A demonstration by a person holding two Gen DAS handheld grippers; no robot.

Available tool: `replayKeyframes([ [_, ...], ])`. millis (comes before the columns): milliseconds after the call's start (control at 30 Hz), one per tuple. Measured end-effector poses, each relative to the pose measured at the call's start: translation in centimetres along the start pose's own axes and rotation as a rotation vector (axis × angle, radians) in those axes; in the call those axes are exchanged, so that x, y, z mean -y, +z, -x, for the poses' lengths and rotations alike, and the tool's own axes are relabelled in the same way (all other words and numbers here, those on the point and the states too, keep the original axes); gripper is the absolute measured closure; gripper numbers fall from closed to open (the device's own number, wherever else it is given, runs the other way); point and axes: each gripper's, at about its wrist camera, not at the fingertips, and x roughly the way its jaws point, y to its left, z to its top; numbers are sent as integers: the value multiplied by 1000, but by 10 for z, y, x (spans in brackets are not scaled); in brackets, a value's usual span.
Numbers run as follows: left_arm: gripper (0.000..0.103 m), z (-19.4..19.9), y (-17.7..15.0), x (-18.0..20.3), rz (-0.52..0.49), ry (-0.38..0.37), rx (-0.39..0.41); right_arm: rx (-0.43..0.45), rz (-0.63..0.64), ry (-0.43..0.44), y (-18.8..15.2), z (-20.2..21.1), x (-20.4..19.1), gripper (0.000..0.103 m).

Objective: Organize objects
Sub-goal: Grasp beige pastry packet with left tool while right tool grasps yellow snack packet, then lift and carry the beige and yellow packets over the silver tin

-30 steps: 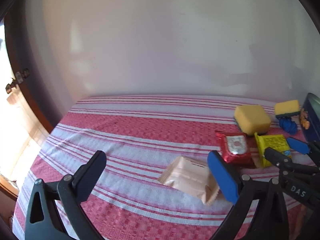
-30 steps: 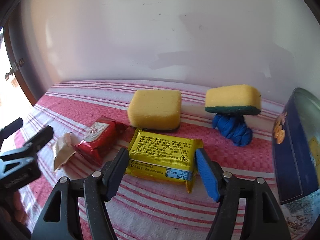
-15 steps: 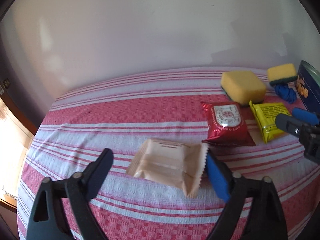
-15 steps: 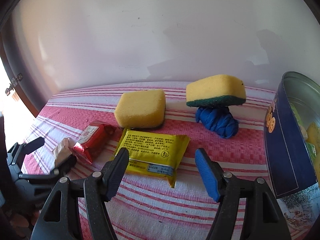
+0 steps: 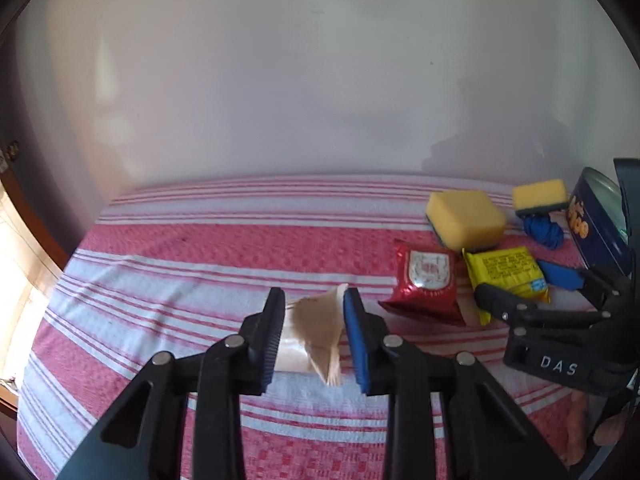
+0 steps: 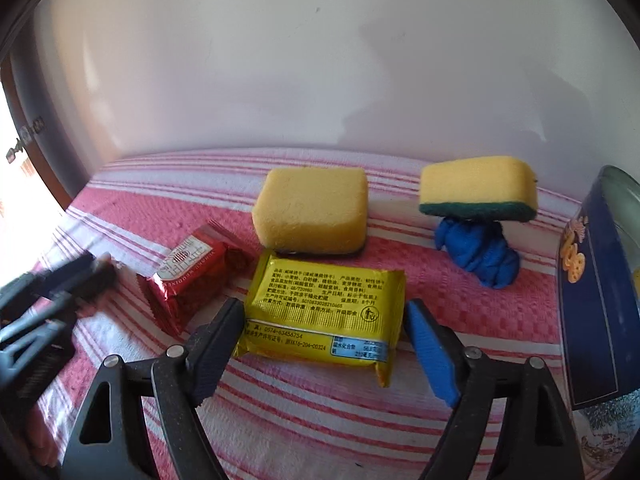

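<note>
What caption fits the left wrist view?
Left gripper closing its fingers on the beige packet, crumpling it, on a striped cloth.

— Beige snack packet [image 5: 316, 332]? Crumpled, tipped up on the red-and-white striped cloth [image 5: 180, 280].
— Red foil packet [image 6: 192, 276]? Flat, just beside a yellow packet [image 6: 324, 312] lying print-side up.
— Behind those? Yellow sponge [image 6: 312, 210] flat; second sponge [image 6: 478, 192] propped on a blue bundle [image 6: 480, 256].
— Far right? Blue tin [image 6: 596, 300], open.
</note>
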Motion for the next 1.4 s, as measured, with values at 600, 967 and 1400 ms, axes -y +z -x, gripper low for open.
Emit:
replayKeyframes([
  [600, 13, -31, -12, -37, 114, 17, -116, 48, -42, 66, -9, 17, 11, 31],
  [967, 73, -38, -16, -48, 157, 12, -120, 122, -1, 38, -37, 54, 19, 31],
  [1400, 88, -27, -13, -40, 185, -58, -61, 178, -70, 6, -43, 69, 42, 31],
])
